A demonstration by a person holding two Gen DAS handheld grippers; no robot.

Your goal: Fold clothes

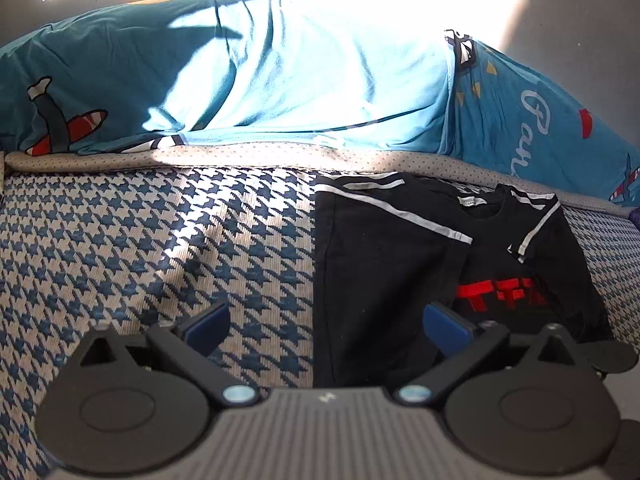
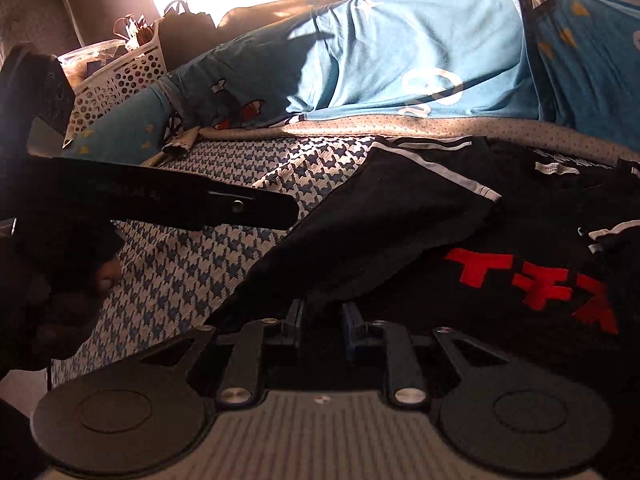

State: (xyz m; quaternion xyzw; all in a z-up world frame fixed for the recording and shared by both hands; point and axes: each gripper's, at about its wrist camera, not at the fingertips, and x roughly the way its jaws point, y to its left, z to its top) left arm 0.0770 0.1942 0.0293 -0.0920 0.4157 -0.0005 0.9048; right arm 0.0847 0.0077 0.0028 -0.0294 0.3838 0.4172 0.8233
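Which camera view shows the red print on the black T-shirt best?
The right wrist view: the red print lies large and almost whole on the black T-shirt. In the left wrist view it is smaller, partly covered by the folded-in side.

The black T-shirt (image 2: 500, 240) ran off the right edge of the right wrist frame, its red lettering (image 2: 540, 280) partly covered by a folded-over side. Sun glare washed out the top centre. A dark object (image 2: 160, 200) at left stayed unidentifiable.
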